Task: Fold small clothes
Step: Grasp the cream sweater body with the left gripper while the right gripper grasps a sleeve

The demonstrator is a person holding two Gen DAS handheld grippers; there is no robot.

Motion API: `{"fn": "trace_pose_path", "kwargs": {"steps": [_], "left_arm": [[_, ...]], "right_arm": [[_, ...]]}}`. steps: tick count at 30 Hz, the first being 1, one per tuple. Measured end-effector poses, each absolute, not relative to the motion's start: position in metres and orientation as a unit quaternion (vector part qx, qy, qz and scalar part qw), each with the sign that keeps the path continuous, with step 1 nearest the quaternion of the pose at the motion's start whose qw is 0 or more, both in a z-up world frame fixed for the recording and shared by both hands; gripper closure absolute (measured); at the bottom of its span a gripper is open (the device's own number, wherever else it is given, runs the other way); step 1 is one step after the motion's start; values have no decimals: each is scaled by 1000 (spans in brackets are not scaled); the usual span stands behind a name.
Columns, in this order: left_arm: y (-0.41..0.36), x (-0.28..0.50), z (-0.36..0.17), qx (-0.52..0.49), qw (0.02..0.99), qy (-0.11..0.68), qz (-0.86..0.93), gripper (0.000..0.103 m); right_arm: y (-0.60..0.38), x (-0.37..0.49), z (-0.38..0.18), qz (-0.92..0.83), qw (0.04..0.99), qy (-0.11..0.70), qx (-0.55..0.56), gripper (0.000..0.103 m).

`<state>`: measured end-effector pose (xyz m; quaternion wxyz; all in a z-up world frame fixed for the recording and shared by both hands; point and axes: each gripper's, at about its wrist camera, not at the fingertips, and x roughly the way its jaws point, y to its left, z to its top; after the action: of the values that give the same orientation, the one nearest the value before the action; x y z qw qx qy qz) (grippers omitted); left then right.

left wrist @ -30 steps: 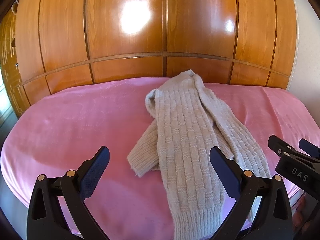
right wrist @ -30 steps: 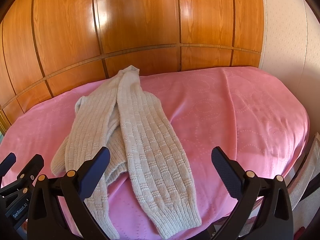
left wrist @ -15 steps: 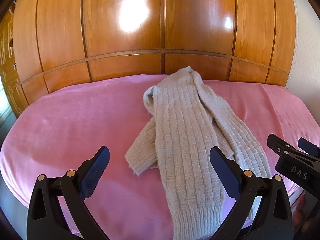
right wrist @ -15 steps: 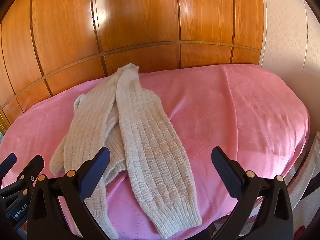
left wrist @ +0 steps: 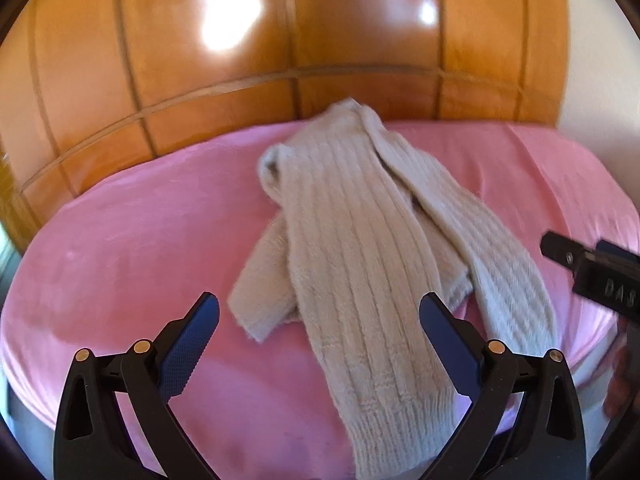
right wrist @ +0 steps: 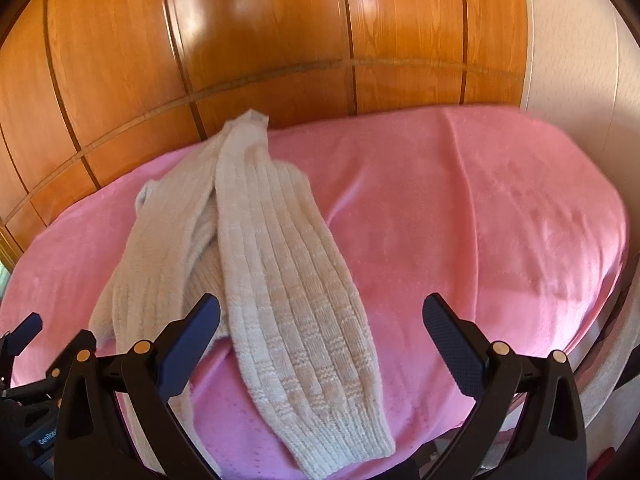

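The wooden panelling filled the whole back of my view, glossy and orange-brown, with bright patches of glare on it and dark grooves dividing it into panels. To the right of it stood a pale wall. Below came the bed, covered by a pink blanket that ran right up to the foot of the panelling. On that blanket lay the knitted garment, beige and ribbed, bunched lengthwise so that its far end pointed at the panelling and two long parts spread toward me. One part reached the near edge of the bed between my left fingers; the other, with a ribbed cuff, lay toward my right side and hung a little over the edge in my right view. A shorter flap stuck out on the left side of the heap. My left gripper hovered above the near end of the garment with its jaws spread wide, gripping nothing. My right gripper was likewise spread wide and empty, its left finger over the garment and its right finger over bare blanket. Both views were slightly blurred
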<state>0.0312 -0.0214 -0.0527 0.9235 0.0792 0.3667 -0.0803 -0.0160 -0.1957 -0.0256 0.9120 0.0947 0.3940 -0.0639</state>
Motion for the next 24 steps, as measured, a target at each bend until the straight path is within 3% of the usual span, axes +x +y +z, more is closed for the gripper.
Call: {"fn": "trace_pose_path", "kwargs": {"steps": [2,4,6,13,16,17,20,21,22,24], "left_arm": [[-29,34,-65,97,907,393,-119,5],[-38,35,-77,113,893,409,-149,12],[-49,38,-95,132,872,435,-180,27],[-59,38,-119,156,854,448,-212,29],[-61,33,-125,169,856,433,-226,41],[-61,32,-125,167,858,426,-231,49],[-55,32,-118,150,863,417,-242,79],[-50,33,-115,138,864,417,-246,83],[-42,35,-109,113,864,418,-255,84],[-26,38,-96,67,863,421,-270,84]], "right_arm": [[-198,-12,-39,-55,905,412,86,3],[-196,-4,-55,-39,893,442,77,22],[-192,2,-67,-23,884,462,73,28],[-171,17,-96,1,872,490,14,18],[-163,20,-100,13,875,483,-24,21],[-162,18,-100,21,876,481,-30,23],[-159,12,-98,45,878,474,-55,59],[-161,11,-96,45,877,474,-66,80],[-164,12,-92,51,875,477,-65,93],[-181,12,-78,64,875,479,-37,94]]}}
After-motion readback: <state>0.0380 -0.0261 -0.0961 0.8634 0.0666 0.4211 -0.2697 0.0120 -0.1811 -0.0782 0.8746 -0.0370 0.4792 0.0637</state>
